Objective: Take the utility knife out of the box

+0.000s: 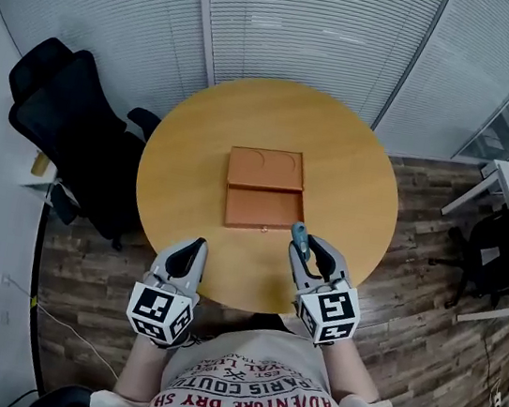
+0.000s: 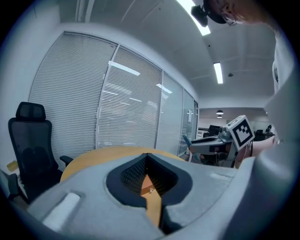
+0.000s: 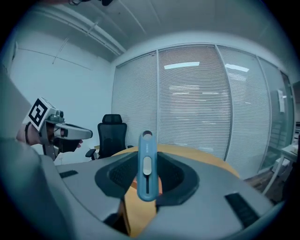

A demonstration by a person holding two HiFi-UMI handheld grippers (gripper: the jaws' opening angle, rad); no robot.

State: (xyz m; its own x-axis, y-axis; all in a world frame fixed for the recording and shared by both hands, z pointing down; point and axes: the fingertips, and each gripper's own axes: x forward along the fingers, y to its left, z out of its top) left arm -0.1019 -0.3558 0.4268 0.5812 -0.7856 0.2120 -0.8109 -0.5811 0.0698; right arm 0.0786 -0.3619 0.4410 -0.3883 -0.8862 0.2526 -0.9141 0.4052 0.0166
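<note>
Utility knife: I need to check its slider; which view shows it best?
Right gripper view: the utility knife stands clamped in the right hand-held gripper, slider facing the camera. Head view shows only its blue end; left gripper view, nothing.

A round wooden table [image 1: 359,171] stands on dark plank flooring [image 1: 418,312]. A black office chair [image 1: 67,122] sits just beside its left edge. Slatted blinds [image 1: 309,26] line the wall behind. Another dark chair [image 1: 506,247] stands at the right.

Head view looks steeply down; both gripper views look low across the shared round table [image 1: 188,141].
</note>
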